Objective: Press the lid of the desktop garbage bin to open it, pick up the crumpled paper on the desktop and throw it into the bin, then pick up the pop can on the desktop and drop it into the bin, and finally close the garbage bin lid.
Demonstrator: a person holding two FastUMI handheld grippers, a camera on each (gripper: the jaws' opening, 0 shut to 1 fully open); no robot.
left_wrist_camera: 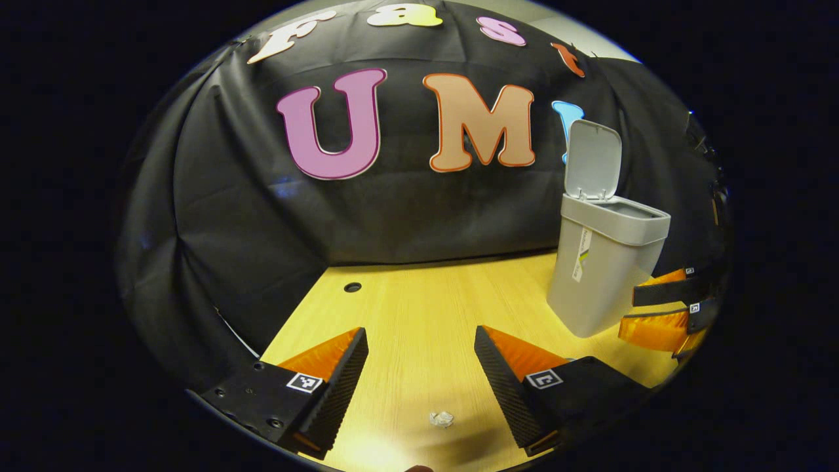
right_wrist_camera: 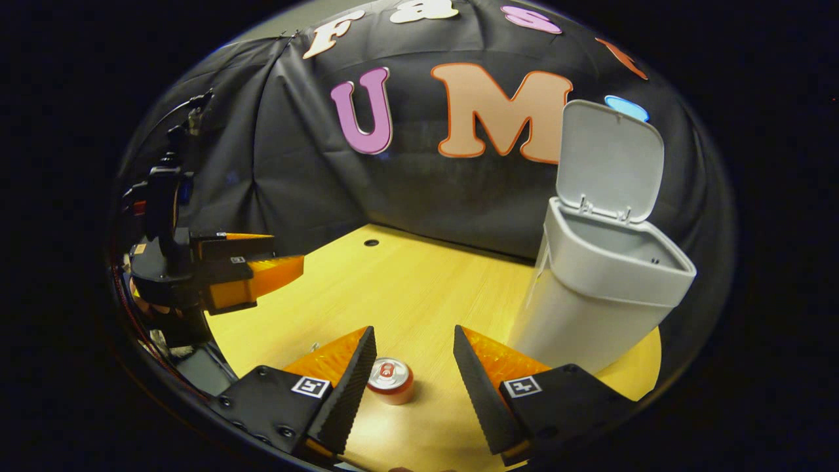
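Bin (right_wrist_camera: 603, 295) sits right of centre in the right gripper view, lid (right_wrist_camera: 609, 160) standing upright and hinged back, mouth clear. So step one looks done.

Crumpled paper (left_wrist_camera: 441, 419) is low centre in the left gripper view, on the wooden desktop (left_wrist_camera: 419, 308), between the left gripper (left_wrist_camera: 419, 373) fingers but nearer the camera than the tips. Jaws spread wide, holding nothing.

Pop can (right_wrist_camera: 389, 380) stands upright, low centre in the right gripper view, just beside the left-hand finger of the right gripper (right_wrist_camera: 413, 373). Cannot tell if it touches. Jaws wide open, empty.

Risks from here:
- Paper is small and light; a fingertip catching it first would flick it away instead of pinching it.
- Can is off-centre in the right jaws; closing like this may shove or tip it.
- Lid stands high behind the opening; an arm swinging in could knock it shut.
- Both grippers crowd the bin; the right one shows at the right edge of the left gripper view, so collision is possible.
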